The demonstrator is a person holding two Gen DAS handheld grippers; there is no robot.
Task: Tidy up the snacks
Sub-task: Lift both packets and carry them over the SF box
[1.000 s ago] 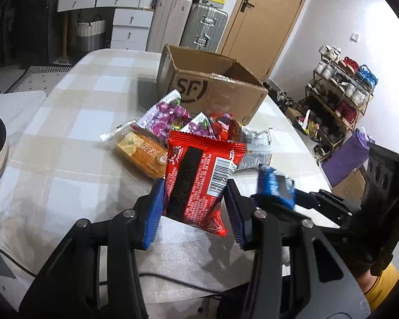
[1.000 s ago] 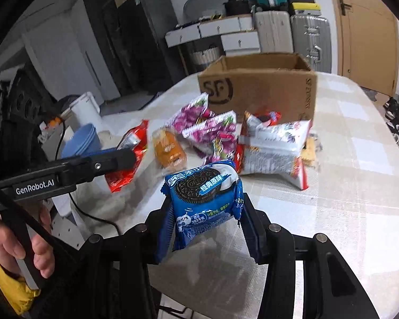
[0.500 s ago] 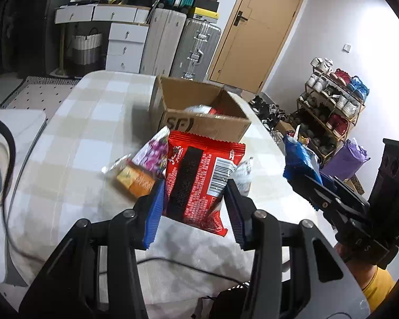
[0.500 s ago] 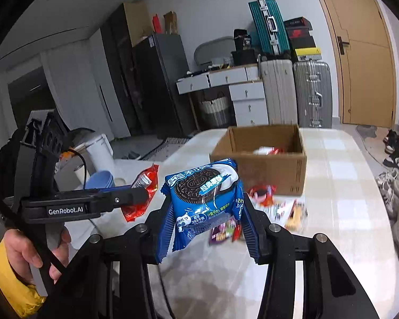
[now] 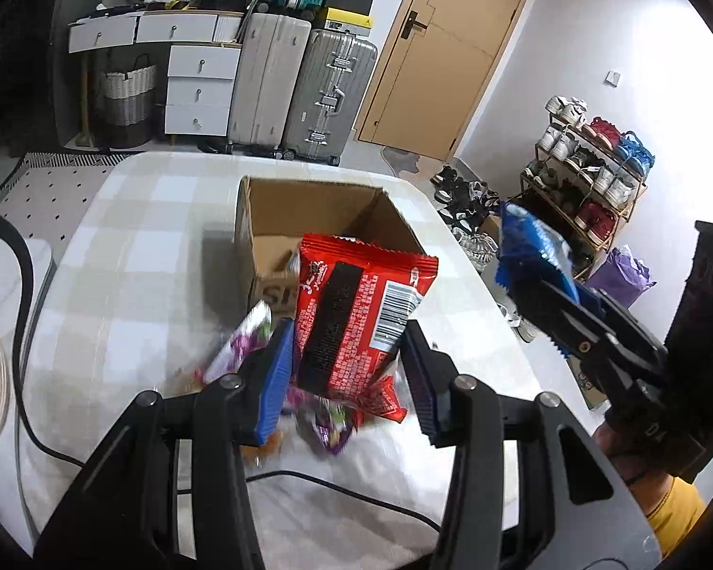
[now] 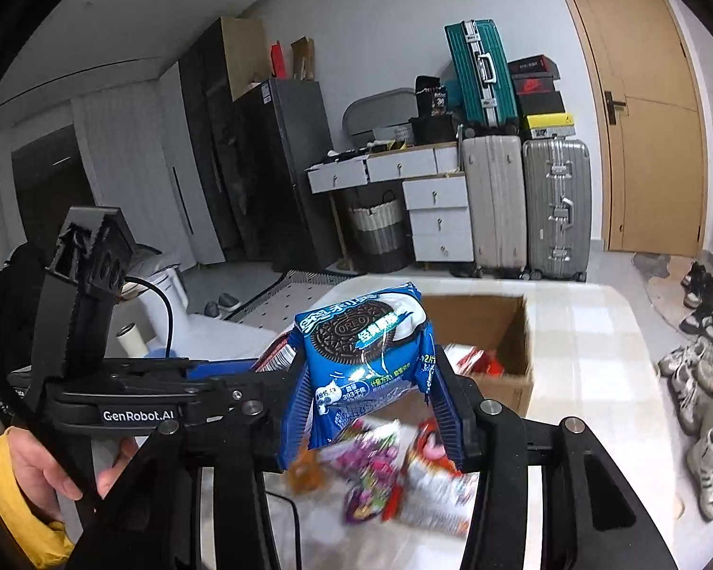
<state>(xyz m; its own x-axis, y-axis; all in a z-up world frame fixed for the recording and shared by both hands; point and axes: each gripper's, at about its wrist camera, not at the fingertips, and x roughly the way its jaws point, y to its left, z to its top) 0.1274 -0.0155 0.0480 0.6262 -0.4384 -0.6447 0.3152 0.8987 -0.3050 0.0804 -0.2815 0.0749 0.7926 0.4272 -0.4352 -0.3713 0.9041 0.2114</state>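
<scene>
My left gripper (image 5: 349, 370) is shut on a red snack packet (image 5: 356, 313) with a black panel and a barcode, held upright above the table. My right gripper (image 6: 373, 408) is shut on a blue Oreo packet (image 6: 363, 356), also lifted; from the left wrist view that packet (image 5: 530, 247) shows at the right. An open cardboard box (image 5: 280, 232) stands on the checked table beyond both packets, with red wrappers inside (image 6: 485, 363). Loose snacks (image 6: 380, 470), purple, orange and red-white, lie blurred on the table below the grippers.
The checked tablecloth (image 5: 119, 285) has a black cable (image 5: 19, 294) along its left side. Suitcases (image 5: 323, 95), white drawers (image 5: 199, 90) and a wooden door (image 5: 451, 47) stand behind; a shoe rack (image 5: 589, 175) is at the right. A hand in a yellow sleeve (image 6: 28, 479) holds the left gripper.
Both grippers have risen with their packets, so the table and snack pile have dropped lower in view and the box's inside now shows. The grips have not changed.
</scene>
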